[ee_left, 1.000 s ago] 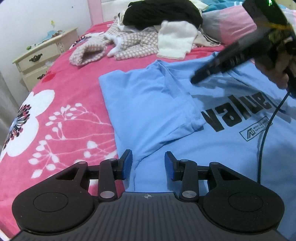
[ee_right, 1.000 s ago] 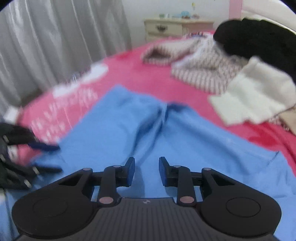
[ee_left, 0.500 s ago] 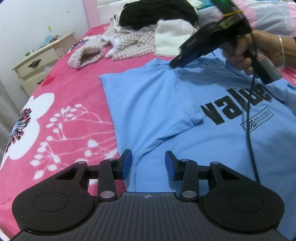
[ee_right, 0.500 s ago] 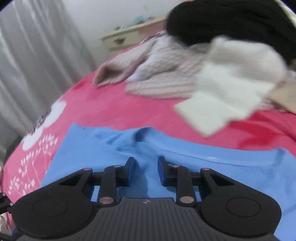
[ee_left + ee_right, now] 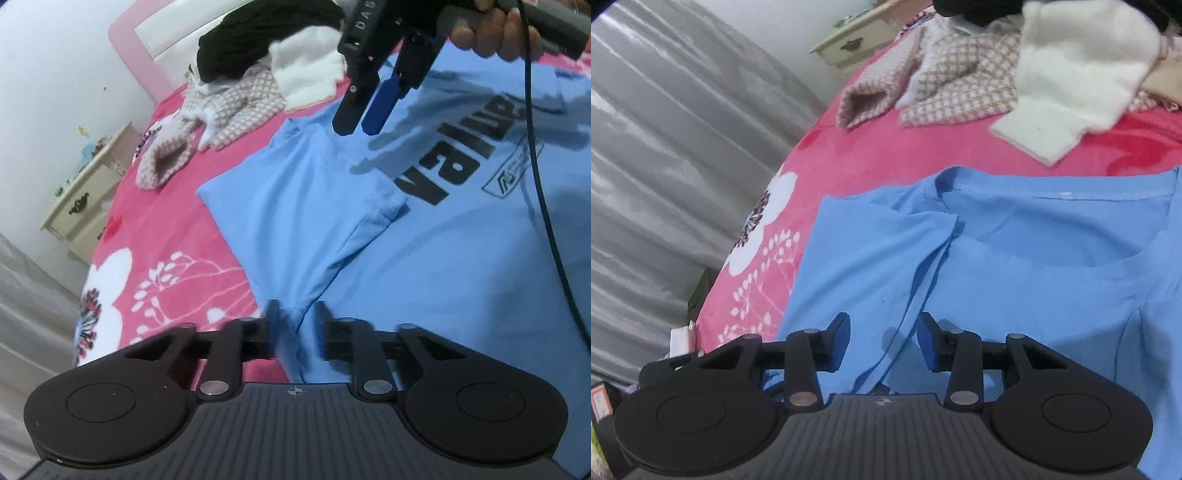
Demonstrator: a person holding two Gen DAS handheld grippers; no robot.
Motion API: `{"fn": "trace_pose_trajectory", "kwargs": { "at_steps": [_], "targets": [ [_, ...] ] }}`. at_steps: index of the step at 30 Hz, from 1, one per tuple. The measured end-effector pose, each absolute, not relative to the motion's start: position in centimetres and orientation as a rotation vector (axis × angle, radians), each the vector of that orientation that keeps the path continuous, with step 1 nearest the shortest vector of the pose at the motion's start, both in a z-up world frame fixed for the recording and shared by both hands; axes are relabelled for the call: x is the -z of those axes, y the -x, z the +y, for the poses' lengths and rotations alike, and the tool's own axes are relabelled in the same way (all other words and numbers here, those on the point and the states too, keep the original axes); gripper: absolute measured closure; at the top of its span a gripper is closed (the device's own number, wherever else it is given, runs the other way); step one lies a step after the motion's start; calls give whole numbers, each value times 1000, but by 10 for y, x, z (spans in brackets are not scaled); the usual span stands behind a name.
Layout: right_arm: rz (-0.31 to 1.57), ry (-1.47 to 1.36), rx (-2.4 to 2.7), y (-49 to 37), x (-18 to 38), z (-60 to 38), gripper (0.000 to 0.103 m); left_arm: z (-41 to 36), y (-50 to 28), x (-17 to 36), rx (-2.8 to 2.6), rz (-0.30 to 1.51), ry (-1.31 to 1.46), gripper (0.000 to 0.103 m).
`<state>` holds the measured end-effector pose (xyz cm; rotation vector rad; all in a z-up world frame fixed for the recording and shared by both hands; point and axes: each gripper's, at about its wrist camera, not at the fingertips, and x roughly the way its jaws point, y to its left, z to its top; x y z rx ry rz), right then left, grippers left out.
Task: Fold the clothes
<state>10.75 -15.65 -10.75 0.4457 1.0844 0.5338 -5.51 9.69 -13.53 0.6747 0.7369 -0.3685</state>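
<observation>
A light blue T-shirt (image 5: 461,277) with black lettering lies spread flat on the pink floral bedspread (image 5: 166,221). My left gripper (image 5: 297,321) is down at the shirt's side edge under the sleeve. Its jaws are blurred and closing, with the fabric edge between them and a gap still showing. In the left wrist view, my right gripper (image 5: 358,123) hovers just over the shirt's shoulder, held by a hand (image 5: 495,33). In its own view the right gripper (image 5: 882,336) is opening, and the sleeve seam of the T-shirt (image 5: 1034,277) lies under the gap between its pads.
A heap of clothes lies at the head of the bed: a checked garment (image 5: 236,110), a white one (image 5: 306,70) and a black one (image 5: 258,33). A cream nightstand (image 5: 85,199) stands beside the bed. A grey curtain (image 5: 665,147) hangs past the bed's edge.
My left jaws have narrowed around the shirt's edge and the wrist has rolled. My right gripper has rolled, come down over the shirt's shoulder and widened its jaws.
</observation>
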Motion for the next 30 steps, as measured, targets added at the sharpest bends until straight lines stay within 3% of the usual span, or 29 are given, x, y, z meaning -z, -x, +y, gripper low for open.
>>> {"fn": "trace_pose_trajectory", "kwargs": {
  "at_steps": [6,22,30],
  "targets": [
    [1079,-438,-544,-103,106,-151,60,103,58,130,352,714,-684,102],
    [1083,-344,-609,-89,103,-129,60,121,64,136,382,764,-773,102],
    [958,-20,-743,-64,99,-71,61,144,43,98,323,840,-491,94]
  ]
}}
